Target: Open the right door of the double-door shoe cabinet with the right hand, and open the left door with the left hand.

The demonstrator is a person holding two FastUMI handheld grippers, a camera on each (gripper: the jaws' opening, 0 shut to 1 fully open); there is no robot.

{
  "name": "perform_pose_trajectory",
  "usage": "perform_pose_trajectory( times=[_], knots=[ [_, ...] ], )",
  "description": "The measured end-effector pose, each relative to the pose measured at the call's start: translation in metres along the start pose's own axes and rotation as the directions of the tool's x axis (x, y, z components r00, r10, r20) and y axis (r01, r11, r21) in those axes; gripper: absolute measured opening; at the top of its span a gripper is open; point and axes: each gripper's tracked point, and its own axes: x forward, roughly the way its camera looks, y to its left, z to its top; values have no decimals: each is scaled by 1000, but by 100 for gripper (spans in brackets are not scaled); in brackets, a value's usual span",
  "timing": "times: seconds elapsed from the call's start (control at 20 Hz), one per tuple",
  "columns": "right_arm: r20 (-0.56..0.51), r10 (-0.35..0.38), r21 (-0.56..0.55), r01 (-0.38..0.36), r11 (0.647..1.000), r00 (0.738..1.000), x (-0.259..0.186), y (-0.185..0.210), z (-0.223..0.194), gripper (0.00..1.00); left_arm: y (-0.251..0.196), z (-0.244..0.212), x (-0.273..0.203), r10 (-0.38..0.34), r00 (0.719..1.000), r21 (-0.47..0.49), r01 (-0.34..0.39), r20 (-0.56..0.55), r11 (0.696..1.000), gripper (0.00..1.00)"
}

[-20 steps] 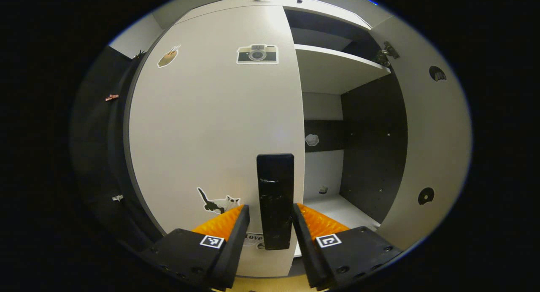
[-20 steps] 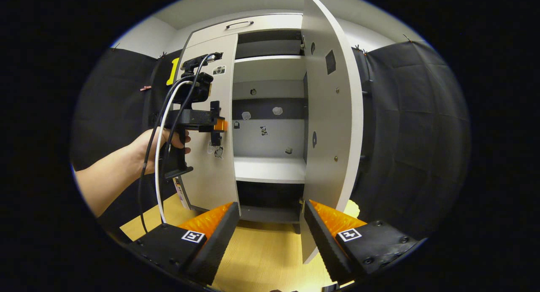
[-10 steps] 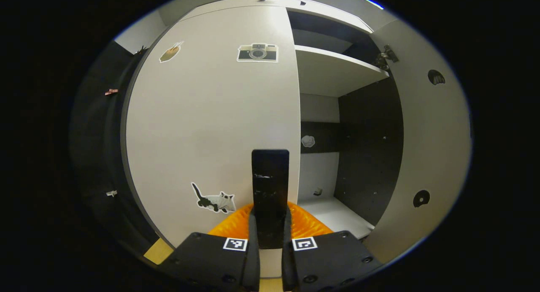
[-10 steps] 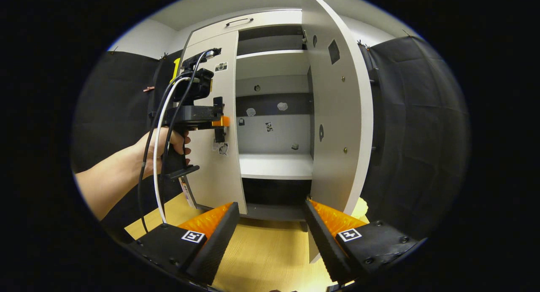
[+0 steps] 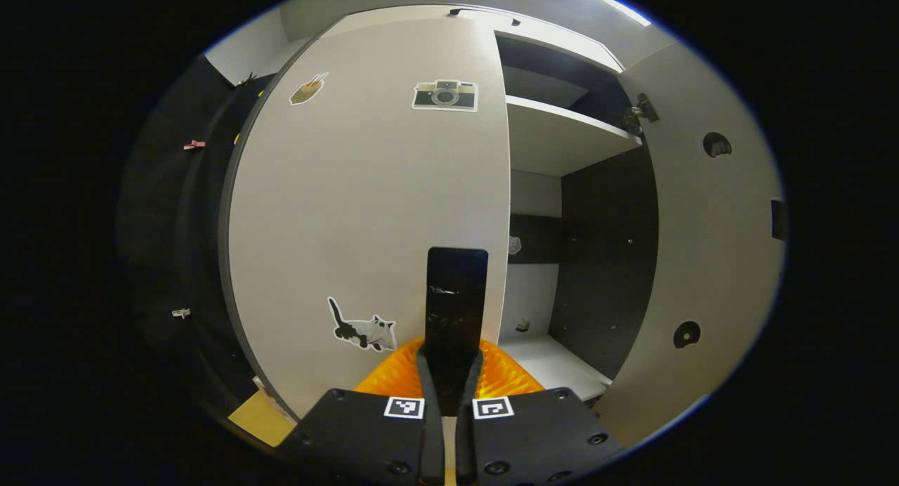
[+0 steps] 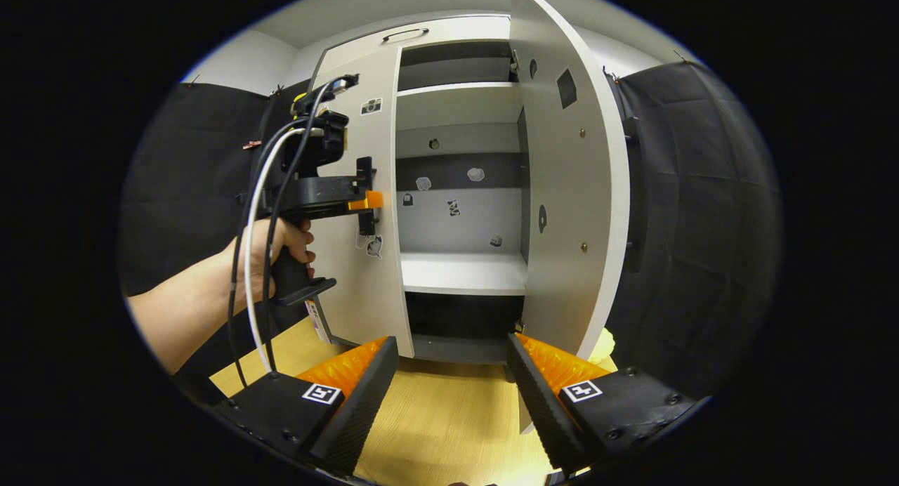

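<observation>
Left tongs (image 5: pixel 449 395) being held clamped on black handle (image 5: pixel 456 296) of left door (image 5: pixel 365 191); door lying closed against shoe cabinet (image 6: pixel 456 191). Right door (image 6: pixel 569 191) standing swung open, shelves exposed. Right tongs (image 6: pixel 449 381) being held spread wide, gripping nothing, well back from cabinet above wooden floor (image 6: pixel 442 423).

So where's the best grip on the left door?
On its black handle, the upright bar by the door's free edge. Come straight at the door's face with a finger on each side of the bar, as the left gripper does.
</observation>
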Motion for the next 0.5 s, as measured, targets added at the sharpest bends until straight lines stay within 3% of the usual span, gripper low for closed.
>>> perform_pose_trajectory(
  times=[0.5],
  knots=[
    [16, -59, 8, 59, 998, 998, 6, 9, 13, 98, 14, -1, -19, -14, 1000, 0, 14, -5, 1000, 11]
  ],
)
